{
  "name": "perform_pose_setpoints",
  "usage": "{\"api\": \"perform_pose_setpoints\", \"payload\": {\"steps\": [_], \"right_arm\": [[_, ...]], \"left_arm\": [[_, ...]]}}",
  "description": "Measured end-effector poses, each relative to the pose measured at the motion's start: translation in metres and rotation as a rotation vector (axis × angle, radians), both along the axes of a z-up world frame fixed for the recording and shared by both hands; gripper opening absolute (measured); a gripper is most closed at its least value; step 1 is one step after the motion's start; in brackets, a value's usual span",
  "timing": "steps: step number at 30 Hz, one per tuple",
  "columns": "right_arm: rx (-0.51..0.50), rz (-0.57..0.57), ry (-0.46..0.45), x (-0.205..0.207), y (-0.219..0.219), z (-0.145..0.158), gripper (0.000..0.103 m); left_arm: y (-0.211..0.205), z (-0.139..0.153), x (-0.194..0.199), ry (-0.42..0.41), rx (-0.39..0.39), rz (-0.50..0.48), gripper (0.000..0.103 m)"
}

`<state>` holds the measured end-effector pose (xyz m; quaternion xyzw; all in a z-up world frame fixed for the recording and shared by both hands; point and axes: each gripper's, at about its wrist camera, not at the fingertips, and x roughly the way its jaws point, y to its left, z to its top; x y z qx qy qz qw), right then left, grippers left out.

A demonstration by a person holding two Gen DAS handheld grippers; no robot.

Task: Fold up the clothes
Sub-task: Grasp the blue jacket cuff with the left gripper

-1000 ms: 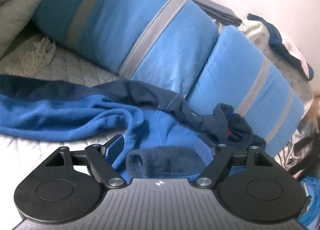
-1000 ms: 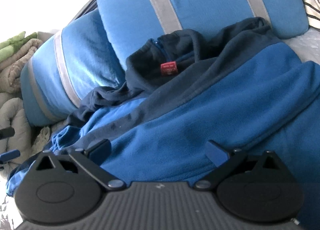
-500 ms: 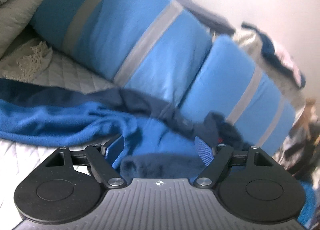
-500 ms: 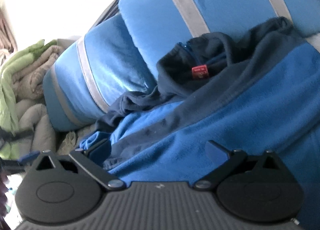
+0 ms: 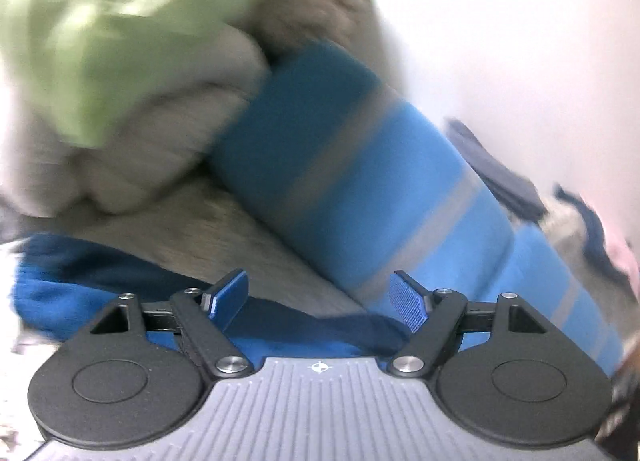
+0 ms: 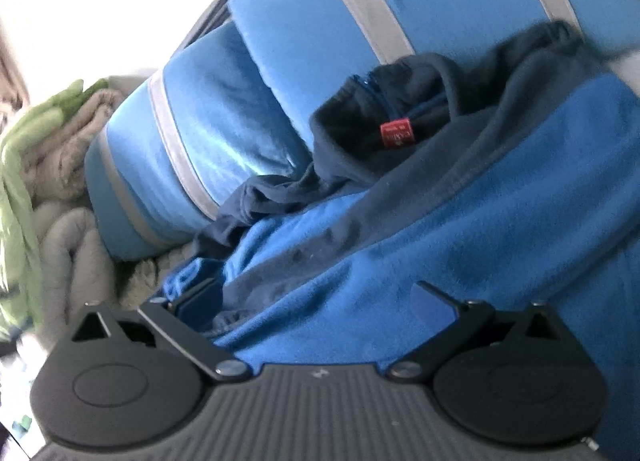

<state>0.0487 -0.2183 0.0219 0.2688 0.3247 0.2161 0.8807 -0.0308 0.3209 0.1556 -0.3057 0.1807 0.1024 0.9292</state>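
The left gripper (image 5: 320, 295) has its two blue pads spread wide apart with nothing pinched between them; through the gap shows only bedding and, just below the pads, a dark navy edge of the fleece jacket (image 5: 120, 281), whose bright blue body spreads out to the lower left of this gripper, directly under its near side. Beyond and to the right of the left gripper lies a blue pillow with grey stripes (image 5: 360, 181), running diagonally away; up and to the left of it is a blurred heap of beige blanket (image 5: 160, 149) with a pale green blanket (image 5: 100, 21) on top, the whole view smeared by motion. The right gripper (image 6: 320, 295) also stands with its pads wide apart, and the blue fleece bulges up between and ahead of them; whether either pad actually presses the cloth cannot be told, as the left pad is half buried against a fold. Ahead of the right gripper the jacket's navy collar is bunched against a second striped pillow (image 6: 400, 1), with a small red label (image 6: 396, 133) showing inside the collar. Far to that gripper's left sit the same beige and green blankets
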Motion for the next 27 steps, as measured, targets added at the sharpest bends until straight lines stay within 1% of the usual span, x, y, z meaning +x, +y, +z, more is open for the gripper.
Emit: {"api": "perform_pose_setpoints", "payload": {"steps": [3, 6, 7, 9, 11, 12, 13, 14, 15, 17, 20, 22, 26, 27], "right_arm": [[0.05, -0.002, 0.026, -0.001, -0.002, -0.001, 0.103], [0.07, -0.002, 0.038, -0.003, -0.002, -0.001, 0.103], [0.064, -0.003, 0.035, -0.003, 0.001, -0.001, 0.103], [0.05, -0.003, 0.027, -0.003, 0.005, 0.0, 0.103], [0.023, 0.011, 0.012, -0.005, 0.01, 0.001, 0.103], [0.007, 0.017, 0.005, -0.005, 0.013, 0.001, 0.103], [-0.01, 0.023, -0.001, -0.006, 0.016, 0.0, 0.103], [-0.025, 0.032, -0.006, -0.007, 0.018, 0.0, 0.103], [-0.036, 0.04, -0.009, -0.007, 0.02, -0.001, 0.103], [-0.054, 0.053, -0.001, -0.006, 0.023, -0.004, 0.103], [-0.068, 0.059, 0.022, -0.005, 0.025, -0.01, 0.103], [-0.076, 0.061, 0.028, -0.004, 0.026, -0.013, 0.103], [-0.098, 0.068, 0.022, -0.004, 0.03, -0.015, 0.103], [-0.104, 0.07, 0.023, -0.004, 0.031, -0.015, 0.103]], "left_arm": [[0.037, -0.022, -0.032, 0.022, -0.019, 0.08, 0.077], [0.068, -0.054, -0.06, 0.077, -0.065, 0.152, 0.077], [0.078, -0.066, -0.069, 0.092, -0.1, 0.183, 0.077], [0.097, -0.091, -0.083, 0.118, -0.197, 0.252, 0.076], [0.117, -0.115, -0.097, 0.098, -0.338, 0.306, 0.075], [0.125, -0.126, -0.101, 0.082, -0.395, 0.321, 0.074], [0.13, -0.133, -0.103, 0.065, -0.438, 0.329, 0.07], [0.136, -0.141, -0.105, 0.048, -0.481, 0.337, 0.064], [0.139, -0.146, -0.104, 0.03, -0.511, 0.341, 0.062], [0.143, -0.151, -0.101, -0.006, -0.549, 0.342, 0.059], [0.149, -0.154, -0.095, -0.059, -0.586, 0.328, 0.057], [0.151, -0.157, -0.088, -0.065, -0.598, 0.315, 0.057], [0.15, -0.17, -0.074, -0.062, -0.623, 0.308, 0.057], [0.149, -0.173, -0.072, -0.066, -0.634, 0.311, 0.054]]}}
